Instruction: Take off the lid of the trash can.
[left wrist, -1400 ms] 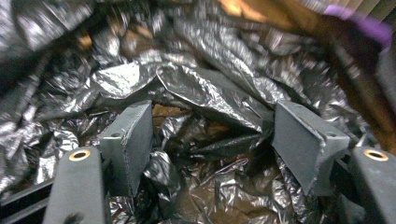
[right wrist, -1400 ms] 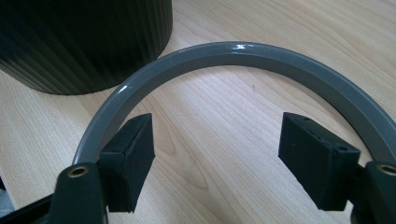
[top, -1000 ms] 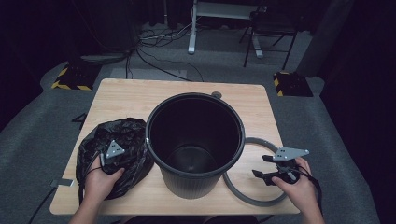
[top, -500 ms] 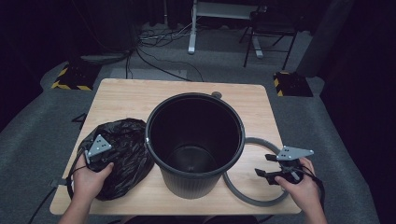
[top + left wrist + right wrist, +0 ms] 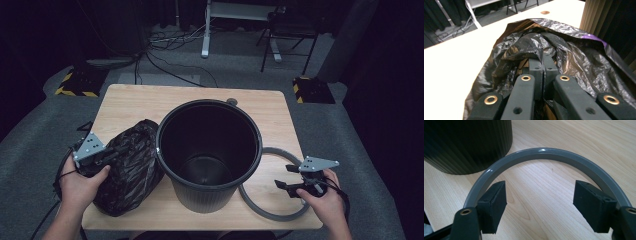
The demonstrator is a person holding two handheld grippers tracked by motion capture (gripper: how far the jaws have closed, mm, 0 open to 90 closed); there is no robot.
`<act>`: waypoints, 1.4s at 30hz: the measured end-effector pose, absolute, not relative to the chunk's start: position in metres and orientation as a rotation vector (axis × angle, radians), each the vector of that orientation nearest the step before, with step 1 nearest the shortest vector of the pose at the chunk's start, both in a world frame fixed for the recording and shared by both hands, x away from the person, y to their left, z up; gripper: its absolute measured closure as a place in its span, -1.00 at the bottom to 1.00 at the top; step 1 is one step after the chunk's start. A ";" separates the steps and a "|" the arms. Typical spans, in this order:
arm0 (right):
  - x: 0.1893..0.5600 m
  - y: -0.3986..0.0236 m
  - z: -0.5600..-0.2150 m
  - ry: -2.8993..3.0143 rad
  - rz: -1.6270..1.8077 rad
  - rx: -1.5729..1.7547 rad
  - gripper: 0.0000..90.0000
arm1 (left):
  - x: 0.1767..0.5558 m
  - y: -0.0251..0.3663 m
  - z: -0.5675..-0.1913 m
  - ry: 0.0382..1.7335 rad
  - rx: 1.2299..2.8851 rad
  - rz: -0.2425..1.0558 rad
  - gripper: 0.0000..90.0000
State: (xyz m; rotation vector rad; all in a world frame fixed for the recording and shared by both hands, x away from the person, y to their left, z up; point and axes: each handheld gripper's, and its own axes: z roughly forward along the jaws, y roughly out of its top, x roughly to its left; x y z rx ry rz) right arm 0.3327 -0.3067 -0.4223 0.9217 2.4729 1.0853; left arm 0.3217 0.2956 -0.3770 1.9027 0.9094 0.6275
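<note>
A crumpled black plastic bag (image 5: pixel 131 167) lies on the wooden table (image 5: pixel 135 105) left of an upright black bucket (image 5: pixel 205 195). My left gripper (image 5: pixel 116 151) is shut on a gathered fold of the bag (image 5: pixel 579 57), its jaws pressed together around the film (image 5: pixel 543 62), and that fold is raised off the table. A grey ring (image 5: pixel 272 214) lies flat to the right of the bucket. My right gripper (image 5: pixel 286 178) hovers open over the ring (image 5: pixel 541 153), its jaws (image 5: pixel 540 202) wide apart with nothing between them. The bucket's ribbed wall (image 5: pixel 466 145) stands just beyond.
A small round metal fitting (image 5: pixel 231 101) sits in the tabletop behind the bucket. Beyond the table's far edge are cables (image 5: pixel 165 65), desk legs (image 5: pixel 206 30) and a chair (image 5: pixel 287 35) on grey carpet. Yellow-black striped blocks (image 5: pixel 80 85) lie on the floor.
My left hand has risen and drifted left with the bag, pulling the gathered fold up off the table. The right hand and the ring have stayed put.
</note>
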 end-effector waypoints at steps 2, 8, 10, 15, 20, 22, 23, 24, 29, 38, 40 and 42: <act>0.333 -0.307 -0.422 2.471 1.083 0.923 -0.39 | 0.320 0.298 -0.368 0.899 1.902 0.642 0.98; 0.333 -0.307 -0.423 2.472 1.085 0.925 -0.39 | 0.316 0.305 -0.340 0.879 1.877 0.685 0.98; 0.333 -0.307 -0.423 2.475 1.089 0.925 -0.39 | 0.315 0.308 -0.330 0.873 1.869 0.699 0.98; 0.334 -0.306 -0.424 2.479 1.083 0.922 -0.39 | 0.313 0.313 -0.306 0.853 1.871 0.749 0.98; 0.334 -0.305 -0.424 2.482 1.083 0.923 -0.39 | 0.313 0.317 -0.292 0.842 1.848 0.754 0.98; 0.334 -0.306 -0.424 2.480 1.084 0.923 -0.39 | 0.313 0.318 -0.289 0.842 1.836 0.747 0.98; 0.334 -0.306 -0.424 2.480 1.085 0.923 -0.39 | 0.313 0.318 -0.287 0.841 1.829 0.743 0.98; 0.334 -0.306 -0.424 2.479 1.084 0.923 -0.39 | 0.314 0.319 -0.286 0.840 1.826 0.738 0.98; 0.333 -0.307 -0.424 2.478 1.085 0.921 -0.39 | 0.316 0.323 -0.280 0.821 1.810 0.705 0.98; 0.334 -0.305 -0.425 2.487 1.095 0.920 -0.40 | 0.316 0.332 -0.269 0.788 1.733 0.637 0.98; 0.334 -0.304 -0.425 2.491 1.096 0.919 -0.40 | 0.314 0.334 -0.266 0.781 1.719 0.626 0.98; 0.334 -0.303 -0.426 2.498 1.088 0.918 -0.40 | 0.313 0.335 -0.262 0.774 1.709 0.619 0.98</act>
